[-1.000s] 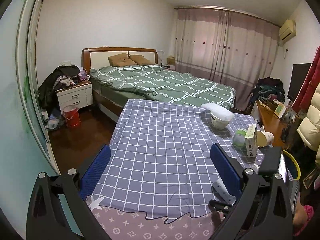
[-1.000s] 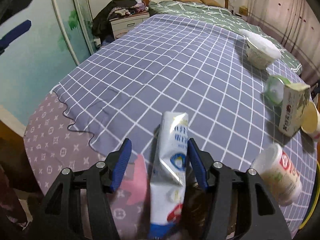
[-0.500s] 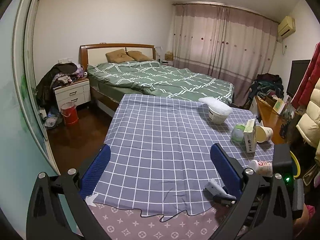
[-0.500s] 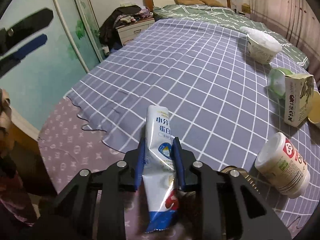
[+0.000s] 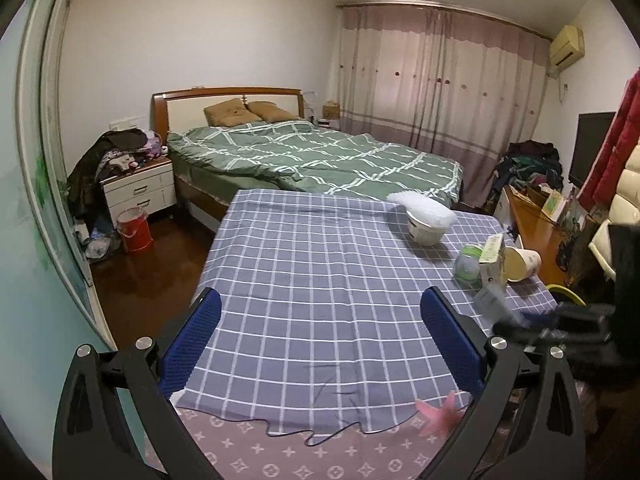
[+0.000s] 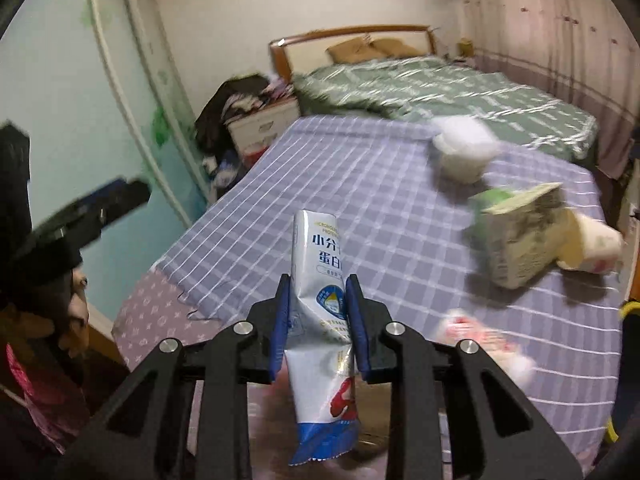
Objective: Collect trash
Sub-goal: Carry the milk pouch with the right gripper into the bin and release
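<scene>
One crumpled milk pouch [image 6: 320, 304] is clamped between the blue pads of the right gripper [image 6: 318, 320], lifted above the checked tablecloth [image 6: 360, 200]. The left gripper [image 5: 320, 344] is held wide apart, empty. The squeeze should be kept firm so the soft pouch is not dropped.

crumpled white-blue milk pouch [image 6: 320, 312], upright, pinched in right gripper [image 6: 318, 300]

Glossy crinkled milk pouch [image 6: 320, 300]; matt checked cloth [image 5: 320, 280].
</scene>
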The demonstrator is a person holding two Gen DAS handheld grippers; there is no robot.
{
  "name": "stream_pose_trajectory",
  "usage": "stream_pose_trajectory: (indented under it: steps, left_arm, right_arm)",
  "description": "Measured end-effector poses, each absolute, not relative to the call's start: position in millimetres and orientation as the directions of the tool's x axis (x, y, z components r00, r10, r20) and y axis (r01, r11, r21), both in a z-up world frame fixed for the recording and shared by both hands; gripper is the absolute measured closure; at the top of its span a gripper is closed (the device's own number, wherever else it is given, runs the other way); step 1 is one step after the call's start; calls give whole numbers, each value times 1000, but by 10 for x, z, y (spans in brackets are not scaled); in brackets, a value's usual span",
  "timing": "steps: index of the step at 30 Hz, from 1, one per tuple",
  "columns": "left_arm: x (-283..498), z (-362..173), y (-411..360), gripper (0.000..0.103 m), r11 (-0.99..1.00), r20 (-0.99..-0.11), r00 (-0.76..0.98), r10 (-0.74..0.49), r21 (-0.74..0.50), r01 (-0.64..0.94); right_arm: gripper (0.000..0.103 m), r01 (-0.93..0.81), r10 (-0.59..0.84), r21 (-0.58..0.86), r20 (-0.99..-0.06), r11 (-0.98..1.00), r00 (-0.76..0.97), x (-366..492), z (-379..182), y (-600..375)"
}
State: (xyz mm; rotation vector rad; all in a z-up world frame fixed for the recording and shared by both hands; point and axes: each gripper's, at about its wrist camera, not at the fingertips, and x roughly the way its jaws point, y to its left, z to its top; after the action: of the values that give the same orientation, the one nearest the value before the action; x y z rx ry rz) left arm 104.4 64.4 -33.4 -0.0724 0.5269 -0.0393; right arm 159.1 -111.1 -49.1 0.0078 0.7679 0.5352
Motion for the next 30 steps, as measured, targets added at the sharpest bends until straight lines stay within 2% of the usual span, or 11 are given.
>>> stream_pose_trajectory:
  steps: [9, 19, 27, 29, 30]
  left_arm:
    - [1178, -378, 62, 5, 989, -531, 835, -142, -49, 137]
    - [1371, -493, -813, 5, 961, -581, 779, -238, -26, 275]
    - [1467, -664, -1444, 5, 935, -642, 710, -290, -31, 353]
    - [1467, -705, -1559, 5, 929, -655, 695, -297, -30, 369]
    - [1468, -726, -1641, 5, 925, -662, 687, -299, -25, 379]
  right_arm:
    - [77, -166, 252, 192, -632, 967, 733, 1603, -408, -2463]
    - [76, 193, -37, 152, -687, 969, 726, 1610, -789, -3963]
    - [74, 325, -137, 117, -737, 938, 662, 1798, -1218, -4613]
    - [71, 342, -147, 116, -743, 932, 652, 1786, -1288, -4716]
    - [66, 352, -153, 115, -746, 929, 648, 1794, -1325, -4763]
